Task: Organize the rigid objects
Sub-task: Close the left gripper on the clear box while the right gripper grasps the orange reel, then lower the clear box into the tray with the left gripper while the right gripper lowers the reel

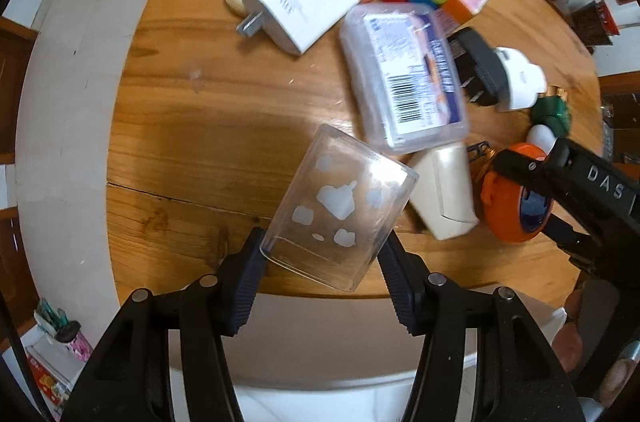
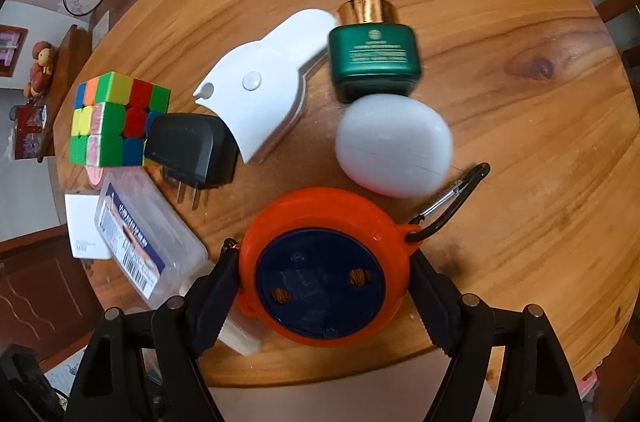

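A round wooden table [image 2: 500, 94] carries everything. Taking the colour cube [image 2: 116, 118] as landmark: a black plug adapter [image 2: 192, 150] touches its side, a white scoop-shaped piece [image 2: 260, 90] lies just beyond that, and a labelled clear plastic box [image 2: 148, 234] lies nearer the table edge. Well apart from the cube are a green bottle [image 2: 374, 62], a white egg-shaped case [image 2: 394, 146] and an orange round case [image 2: 324, 262].

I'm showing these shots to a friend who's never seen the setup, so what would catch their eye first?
Probably the clear plastic box clamped between the left gripper fingers, tilted above the near edge of the round wooden table. Next, the bright orange round case with a dark blue centre, sitting between the right gripper fingers. Behind them, the neon-coloured puzzle cube glows at the left of the clutter.
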Demonstrator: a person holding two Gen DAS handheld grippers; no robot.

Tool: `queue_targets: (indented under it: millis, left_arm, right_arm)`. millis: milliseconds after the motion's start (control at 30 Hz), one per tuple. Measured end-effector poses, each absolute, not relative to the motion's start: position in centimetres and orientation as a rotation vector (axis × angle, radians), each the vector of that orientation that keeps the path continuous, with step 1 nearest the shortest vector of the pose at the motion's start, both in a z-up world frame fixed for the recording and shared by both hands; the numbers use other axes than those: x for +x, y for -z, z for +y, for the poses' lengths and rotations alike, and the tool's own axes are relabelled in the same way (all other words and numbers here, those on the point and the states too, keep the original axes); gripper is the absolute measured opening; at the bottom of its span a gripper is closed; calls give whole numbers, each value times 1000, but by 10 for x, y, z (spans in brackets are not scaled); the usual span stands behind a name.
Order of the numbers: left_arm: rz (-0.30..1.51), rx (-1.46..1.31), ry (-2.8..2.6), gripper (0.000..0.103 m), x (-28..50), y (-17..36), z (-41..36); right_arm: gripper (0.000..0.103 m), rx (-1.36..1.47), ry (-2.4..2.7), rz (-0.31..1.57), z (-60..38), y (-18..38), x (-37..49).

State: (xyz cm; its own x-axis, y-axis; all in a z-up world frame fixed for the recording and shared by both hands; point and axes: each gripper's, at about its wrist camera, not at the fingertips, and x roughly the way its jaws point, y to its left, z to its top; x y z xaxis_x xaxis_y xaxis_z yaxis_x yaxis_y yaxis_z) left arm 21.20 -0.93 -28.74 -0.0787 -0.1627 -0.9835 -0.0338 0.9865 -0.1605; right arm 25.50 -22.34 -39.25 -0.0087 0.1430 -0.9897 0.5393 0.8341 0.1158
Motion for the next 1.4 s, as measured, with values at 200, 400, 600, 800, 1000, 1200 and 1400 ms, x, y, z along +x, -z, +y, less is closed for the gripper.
queue_targets:
  millis: [200, 400, 600, 800, 1000, 1200, 1400]
  left_arm:
    - [1579, -154, 162, 59, 208, 250, -10]
    - [1480, -133, 233, 59, 194, 216, -17]
    - [1346, -76, 328, 59, 157, 178, -14]
    - [1231, -46, 391, 59, 118, 165, -10]
    - [1154, -27, 368, 59, 77, 144, -3]
    - [1134, 13, 309, 60, 47, 153, -5]
    - [1151, 40, 250, 60, 25, 188, -12]
  right_arm:
    - [81, 567, 317, 1498, -231, 362, 230]
    - [81, 580, 283, 1382, -247, 302, 199]
    - [81, 512, 221, 1263, -231, 235, 180]
    - [81, 384, 119, 1173, -193, 185, 153]
    - [81, 226, -18, 1137, -166, 160, 102]
    - [81, 68, -97, 1126, -148, 161, 54]
    - [81, -44, -131, 1126, -142, 187, 31]
